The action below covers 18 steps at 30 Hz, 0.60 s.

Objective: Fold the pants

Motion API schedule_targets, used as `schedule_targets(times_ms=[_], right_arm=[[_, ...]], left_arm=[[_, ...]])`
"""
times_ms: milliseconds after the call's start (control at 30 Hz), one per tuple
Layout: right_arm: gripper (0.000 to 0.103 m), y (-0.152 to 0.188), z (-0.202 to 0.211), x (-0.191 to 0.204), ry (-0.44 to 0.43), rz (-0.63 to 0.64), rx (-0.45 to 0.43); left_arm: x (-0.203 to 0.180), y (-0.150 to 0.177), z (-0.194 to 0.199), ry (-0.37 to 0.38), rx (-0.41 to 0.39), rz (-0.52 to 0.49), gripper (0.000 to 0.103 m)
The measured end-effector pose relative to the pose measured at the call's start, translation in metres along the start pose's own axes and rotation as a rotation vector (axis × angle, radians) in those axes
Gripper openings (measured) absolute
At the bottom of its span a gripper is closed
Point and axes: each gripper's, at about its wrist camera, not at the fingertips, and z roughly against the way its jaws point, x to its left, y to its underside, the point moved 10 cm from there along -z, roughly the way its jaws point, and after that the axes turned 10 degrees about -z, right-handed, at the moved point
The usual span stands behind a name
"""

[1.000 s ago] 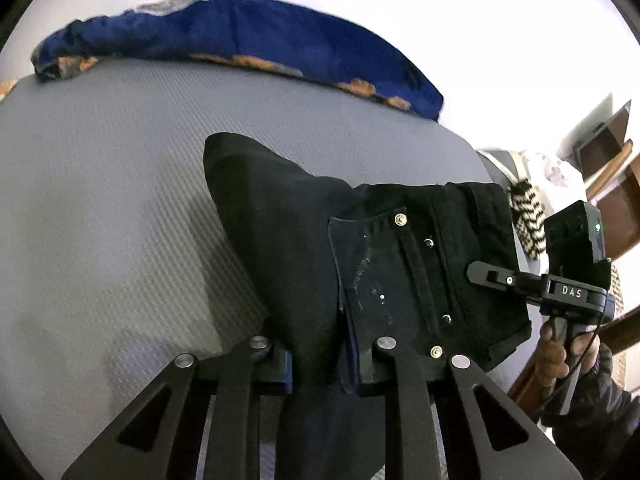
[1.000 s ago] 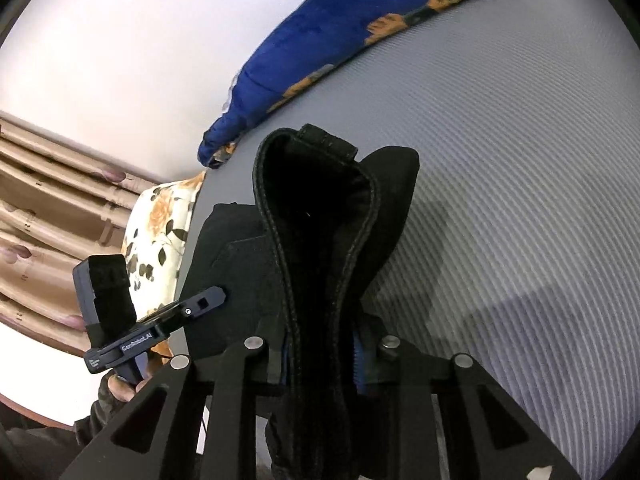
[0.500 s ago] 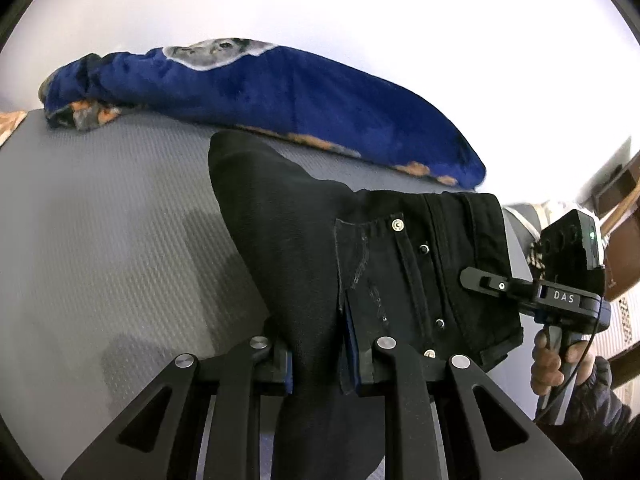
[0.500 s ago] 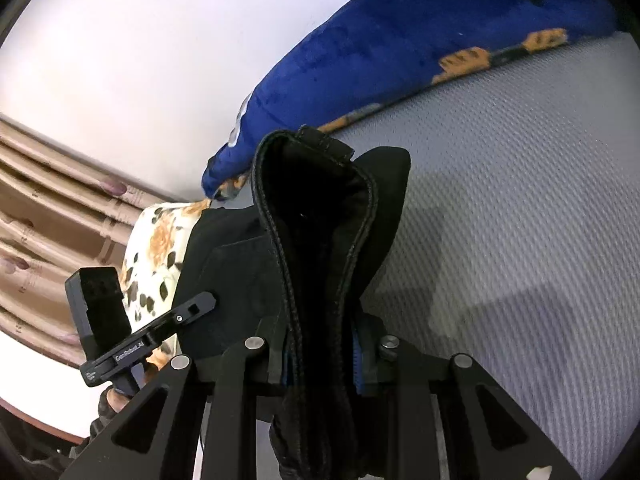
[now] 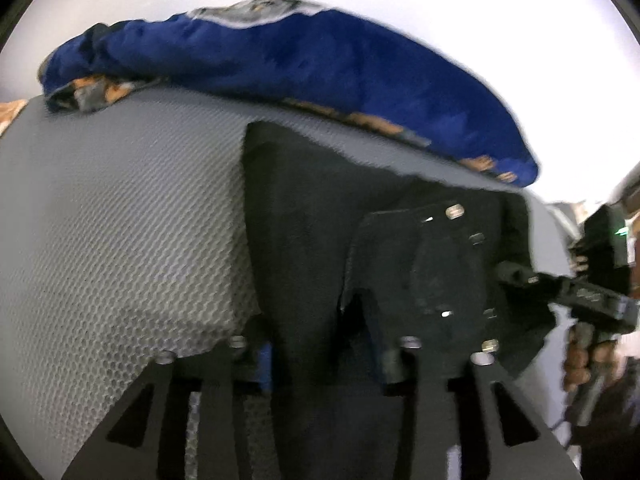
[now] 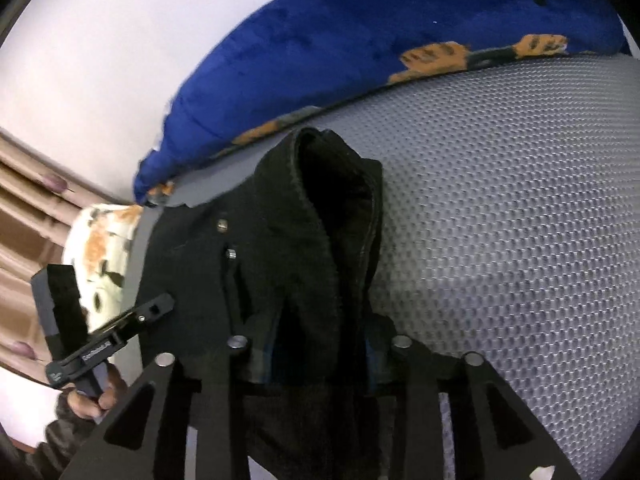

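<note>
Black pants (image 5: 304,216); grey honeycomb-textured mattress (image 6: 500,200); blue blanket (image 6: 360,40), orange paw prints.

We see only one small white label, on the left gripper (image 6: 106,350) in the right wrist view, perhaps "GenRobot.AI", too blurred to confirm.

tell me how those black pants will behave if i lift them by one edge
The black pants will probably flop: the fabric already bends and bunches on the grey mattress. They look like thick denim with metal rivets, so likely fairly heavy and holding soft creases. Slipping on the textured cover seems unlikely.
</note>
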Motion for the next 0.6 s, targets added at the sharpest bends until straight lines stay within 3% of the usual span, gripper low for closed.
schedule_targets(times_ms=[33, 133, 300, 567, 600], right_arm=[[0.043, 0.001, -0.001, -0.001, 0.016, -0.002, -0.004], [0.043, 0.006, 0.001, -0.002, 0.043, 0.008, -0.008], [0.044, 0.024, 0.018, -0.007, 0.093, 0.043, -0.015], [0.046, 0.049, 0.054, -0.002, 0.141, 0.054, -0.105], [0.046, 0.051, 0.059, 0.0, 0.149, 0.062, -0.118]], left_arm=[[0.002, 0.005, -0.004, -0.014, 0.008, 0.003, 0.052], [0.0, 0.011, -0.004, -0.029, -0.024, -0.017, 0.054], [-0.007, 0.025, 0.004, -0.067, -0.006, -0.038, 0.06], [-0.024, 0.055, 0.047, -0.225, -0.018, -0.064, 0.06], [-0.026, 0.059, 0.054, -0.235, -0.024, -0.069, 0.065]])
